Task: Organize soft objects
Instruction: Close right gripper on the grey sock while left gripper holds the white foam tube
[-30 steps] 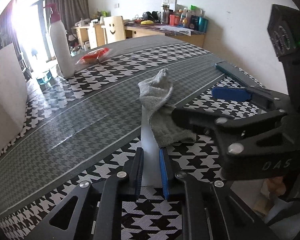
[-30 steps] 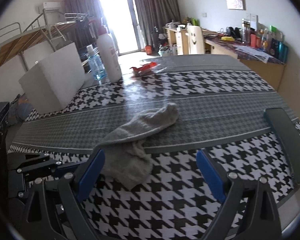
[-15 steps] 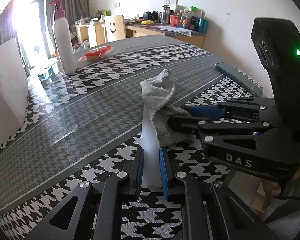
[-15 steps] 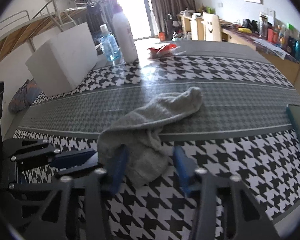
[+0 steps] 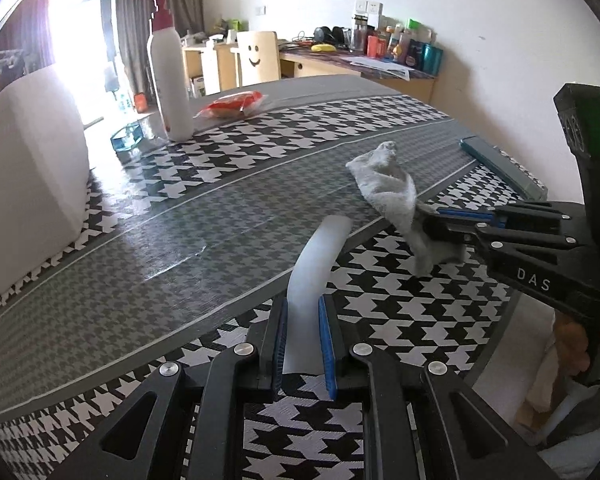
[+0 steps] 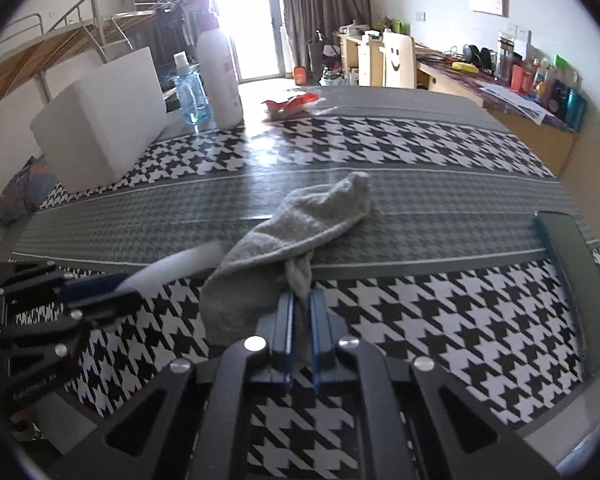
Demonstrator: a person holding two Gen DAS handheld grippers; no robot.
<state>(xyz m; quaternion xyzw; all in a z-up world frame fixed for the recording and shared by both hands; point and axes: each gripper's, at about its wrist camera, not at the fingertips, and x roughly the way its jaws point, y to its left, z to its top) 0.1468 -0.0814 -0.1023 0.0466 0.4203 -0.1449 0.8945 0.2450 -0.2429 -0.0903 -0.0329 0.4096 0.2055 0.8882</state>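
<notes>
my right gripper [image 6: 301, 312] is closing, its pads already pinching the near end of the grey sock [image 6: 300, 224] so i can lift it off the houndstooth table [image 6: 440, 320]. my left gripper [image 5: 303, 320] is clamped on a white strip [image 5: 320, 256], parked beside it. both tools angle downward.

Fuzzy knit sock [image 6: 300, 228], glossy tabletop.
Houndstooth table cover [image 6: 420, 320] shiny, glare-streaked; foam strip [image 5: 316, 272] matt white; gripper fingers [image 5: 260, 360] matt black plastic.

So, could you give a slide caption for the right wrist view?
Right gripper closing on a grey sock on the houndstooth table.
</notes>
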